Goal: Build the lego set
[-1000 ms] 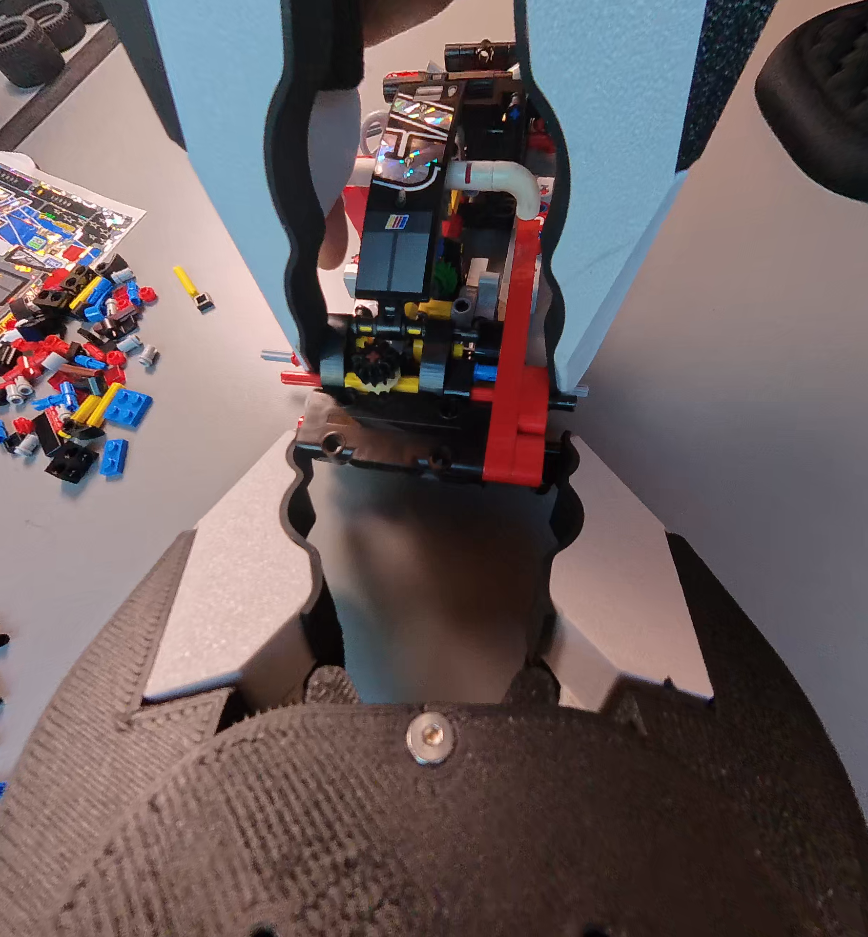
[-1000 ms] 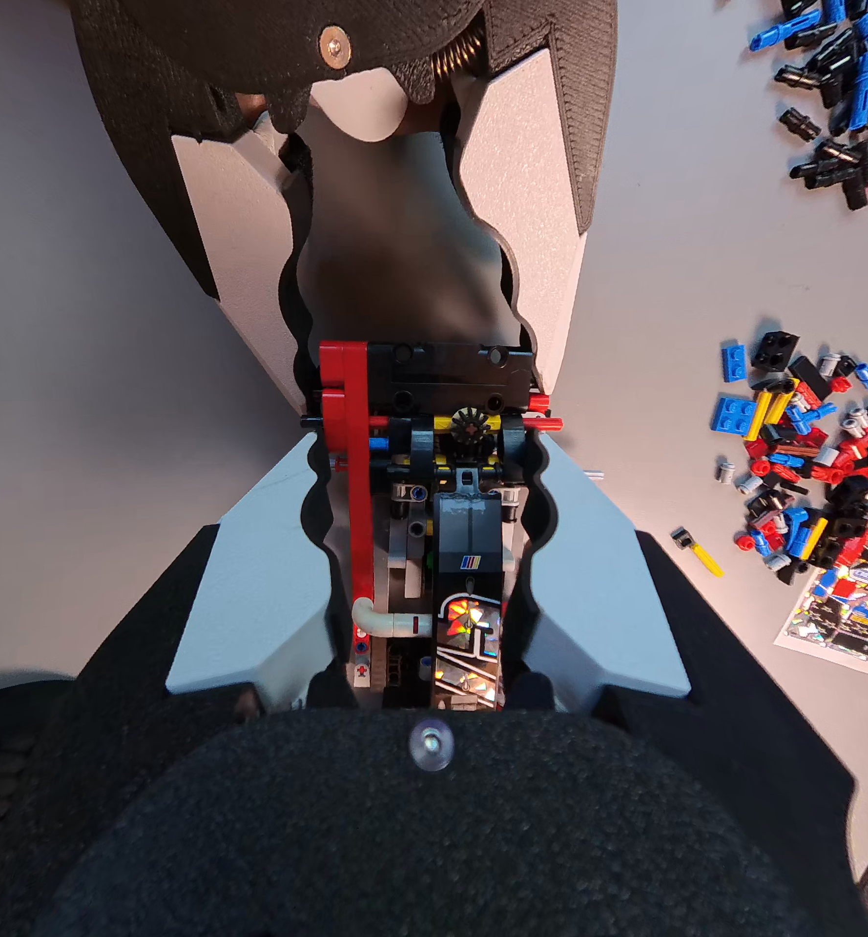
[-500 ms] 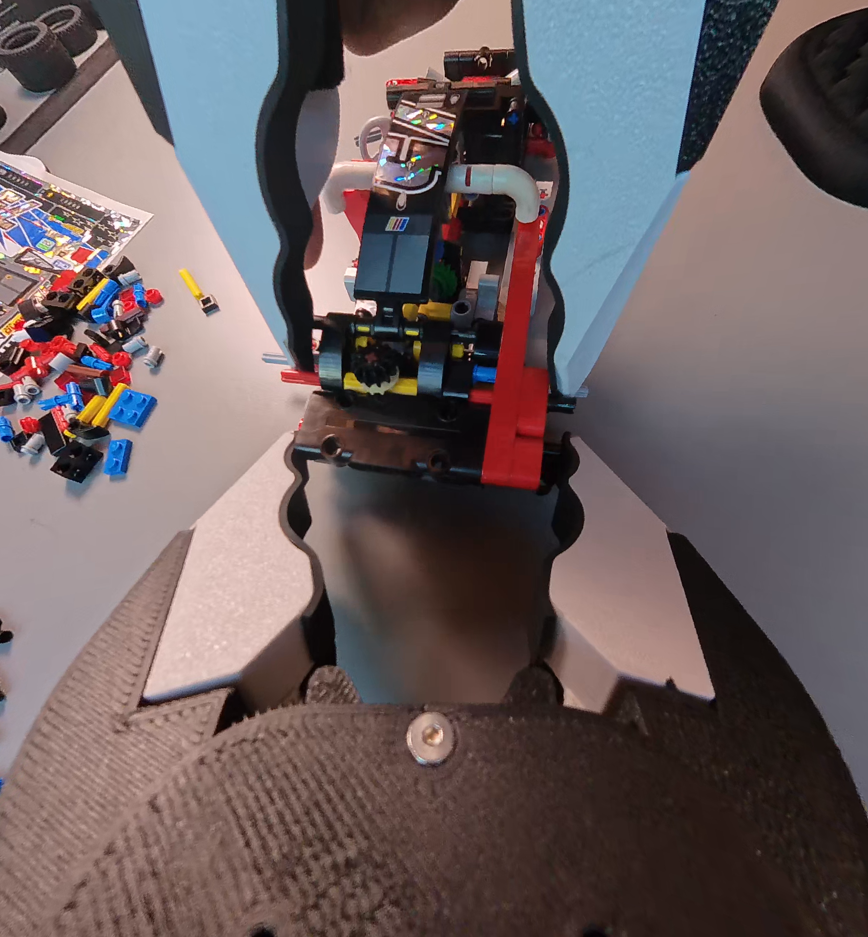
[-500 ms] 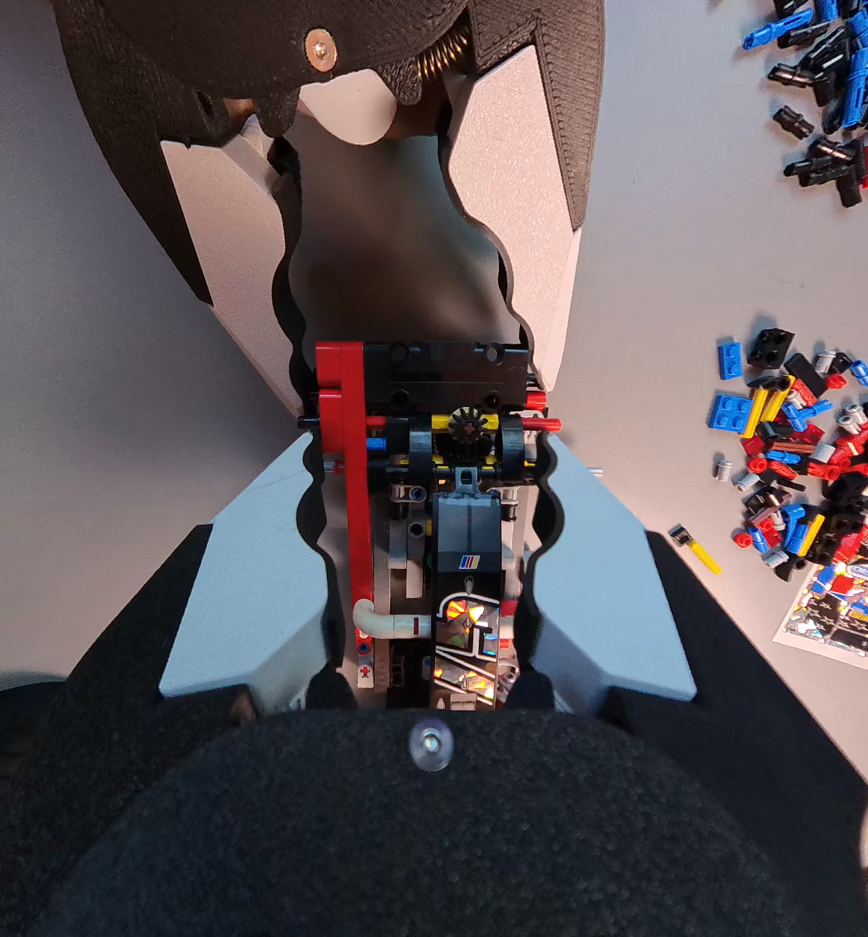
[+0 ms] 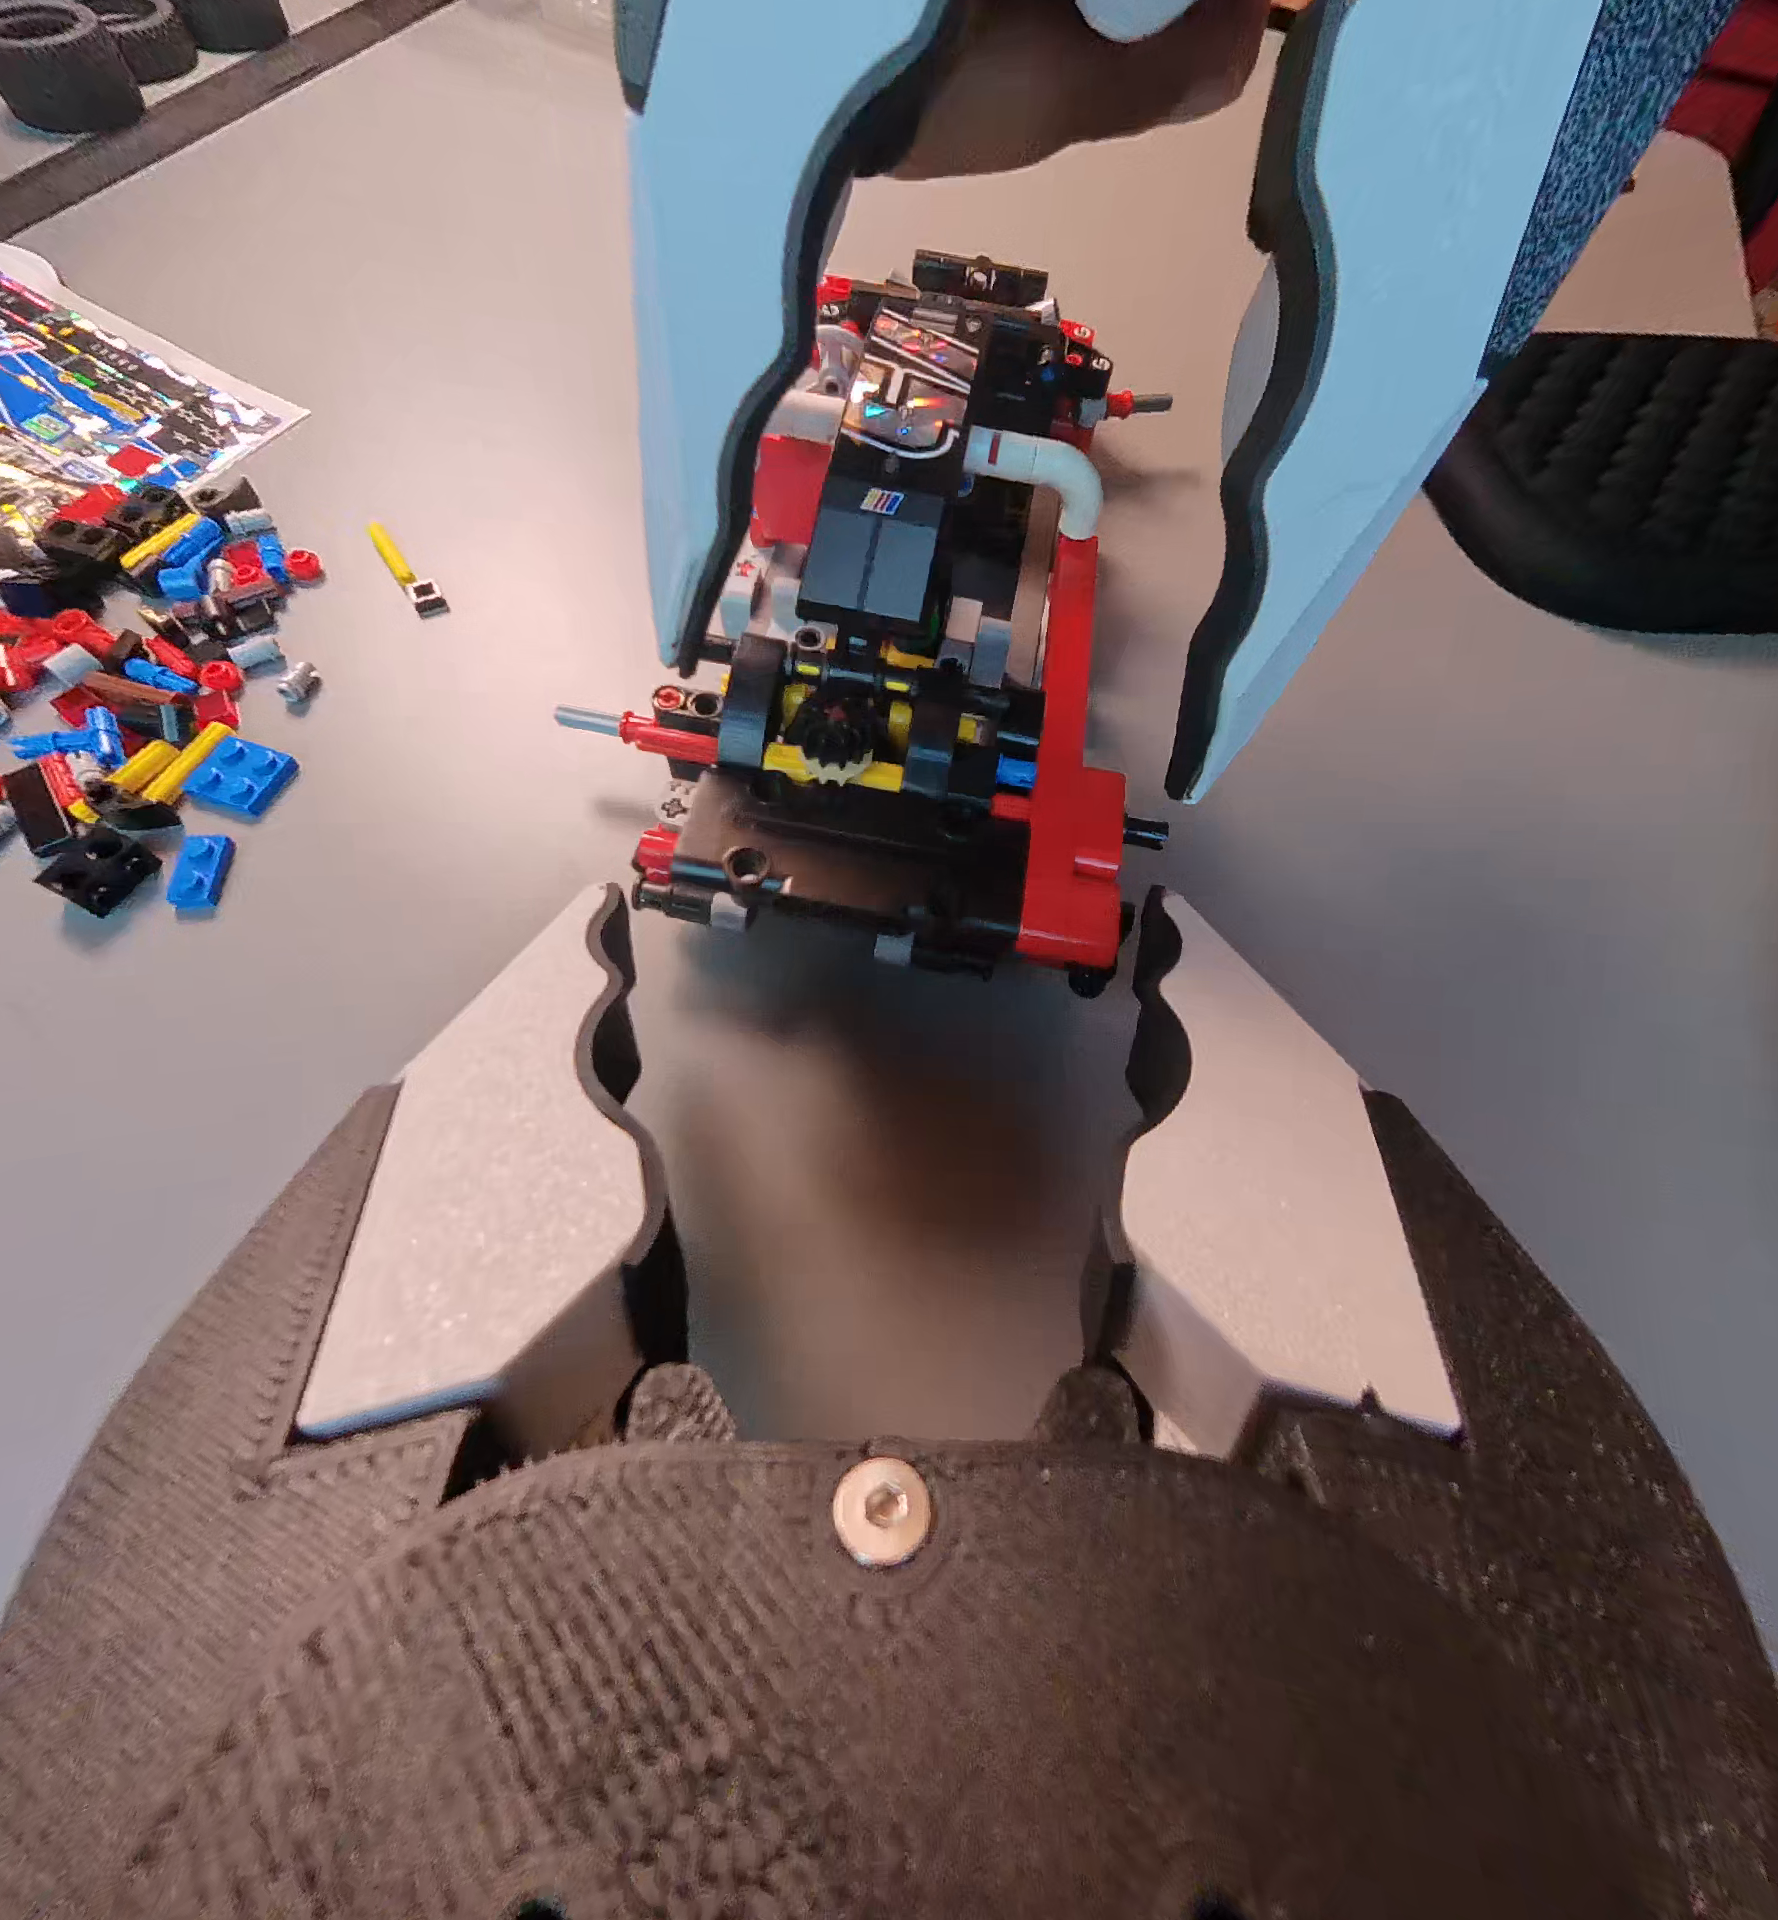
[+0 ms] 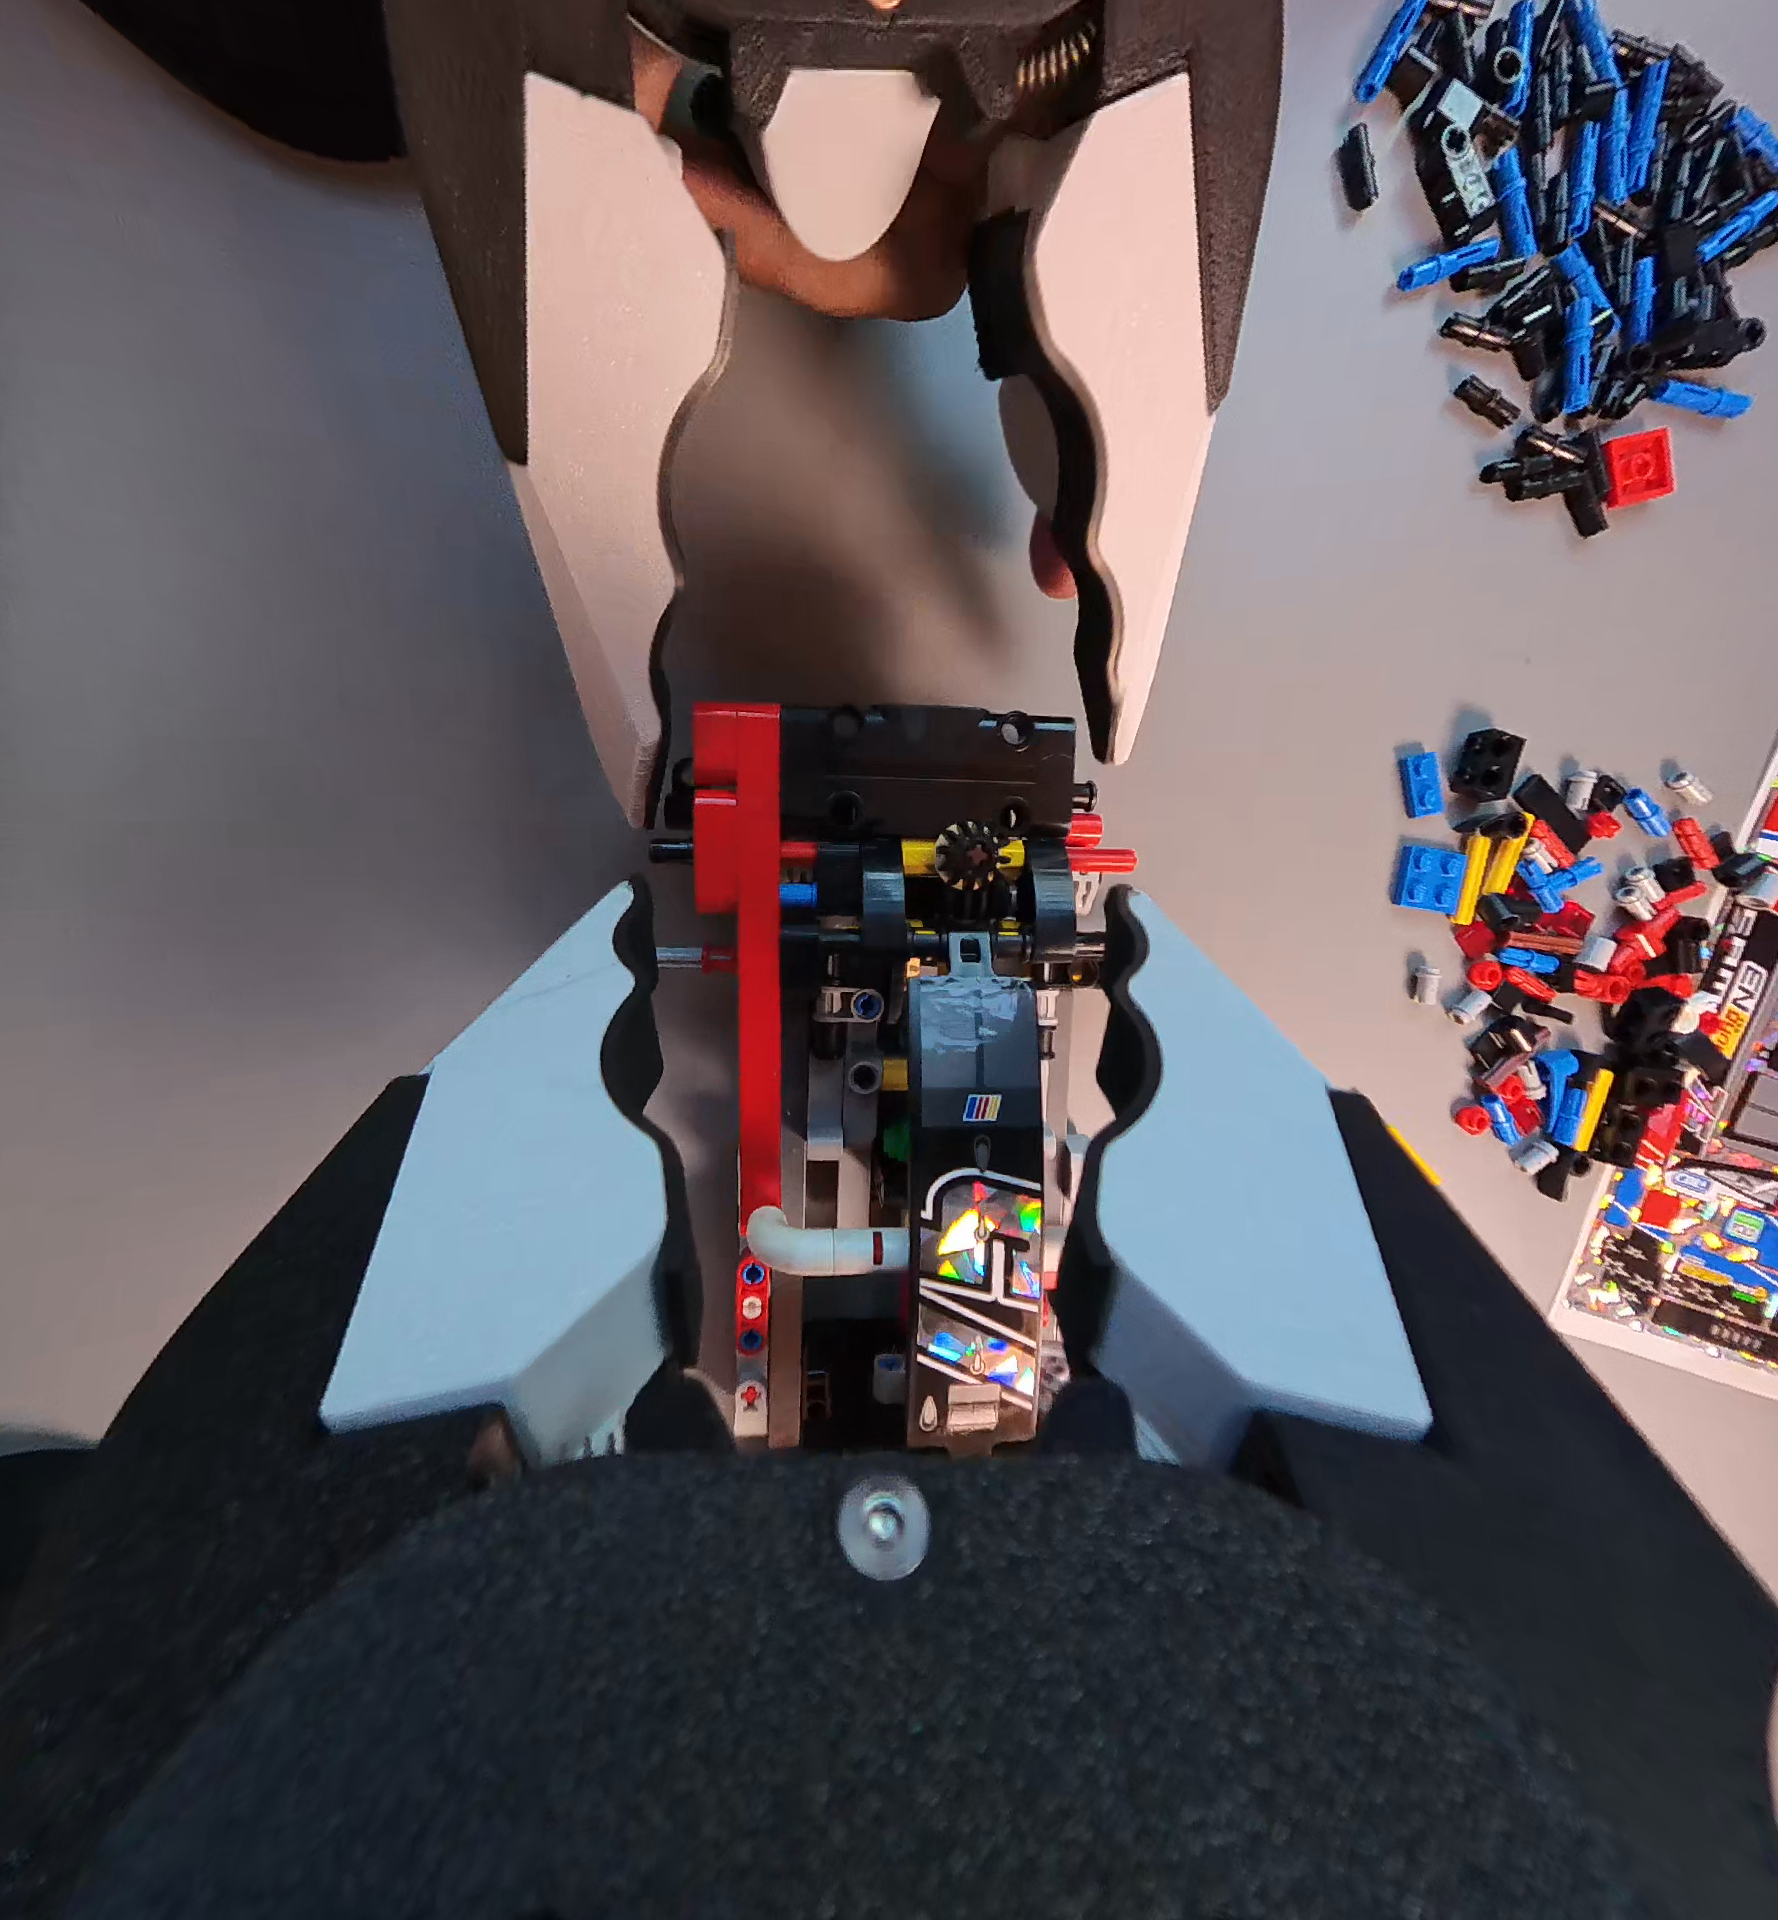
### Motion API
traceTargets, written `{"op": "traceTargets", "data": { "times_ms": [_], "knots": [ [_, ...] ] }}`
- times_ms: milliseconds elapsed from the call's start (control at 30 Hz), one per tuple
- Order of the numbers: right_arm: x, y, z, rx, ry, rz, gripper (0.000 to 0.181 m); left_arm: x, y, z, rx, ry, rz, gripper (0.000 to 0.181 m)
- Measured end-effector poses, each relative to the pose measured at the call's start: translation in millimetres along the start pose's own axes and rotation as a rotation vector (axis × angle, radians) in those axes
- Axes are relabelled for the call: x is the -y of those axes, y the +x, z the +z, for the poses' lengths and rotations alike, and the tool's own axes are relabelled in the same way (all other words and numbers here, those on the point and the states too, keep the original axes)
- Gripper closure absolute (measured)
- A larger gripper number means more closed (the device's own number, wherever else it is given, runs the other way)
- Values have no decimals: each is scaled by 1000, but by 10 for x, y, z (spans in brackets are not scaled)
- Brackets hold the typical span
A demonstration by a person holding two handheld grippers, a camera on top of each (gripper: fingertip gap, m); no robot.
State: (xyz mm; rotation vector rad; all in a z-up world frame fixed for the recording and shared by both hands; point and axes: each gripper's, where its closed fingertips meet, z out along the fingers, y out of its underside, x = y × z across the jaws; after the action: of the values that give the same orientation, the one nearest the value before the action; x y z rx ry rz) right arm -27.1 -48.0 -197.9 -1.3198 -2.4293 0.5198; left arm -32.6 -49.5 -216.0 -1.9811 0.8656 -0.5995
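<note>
Grey table (image 5: 1487, 987) fills both views, and the lego model (image 5: 906, 665) lies at centre frame on it, flanked by the spread, released right gripper (image 6: 874, 914) and faced at its black end by the left gripper (image 5: 880, 904), likewise open and just short of touching. To regrip well, I would close on the stiff red beam (image 6: 755, 987) and black frame, sparing thin axles. Loose bricks (image 5: 106, 686) and sticker sheet (image 5: 54, 405) crowd the left view's left; its right side offers room.
</note>
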Motion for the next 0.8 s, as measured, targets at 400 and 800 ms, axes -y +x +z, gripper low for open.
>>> {"op": "traceTargets", "data": {
  "times_ms": [400,800],
  "knots": [
    [31,40,-33,23,84,27,96,91,34,-12,-87,52,8,99],
    [-63,92,41,-57,-7,4,94,99,30,8,-55,52,0,100]
  ]
}}
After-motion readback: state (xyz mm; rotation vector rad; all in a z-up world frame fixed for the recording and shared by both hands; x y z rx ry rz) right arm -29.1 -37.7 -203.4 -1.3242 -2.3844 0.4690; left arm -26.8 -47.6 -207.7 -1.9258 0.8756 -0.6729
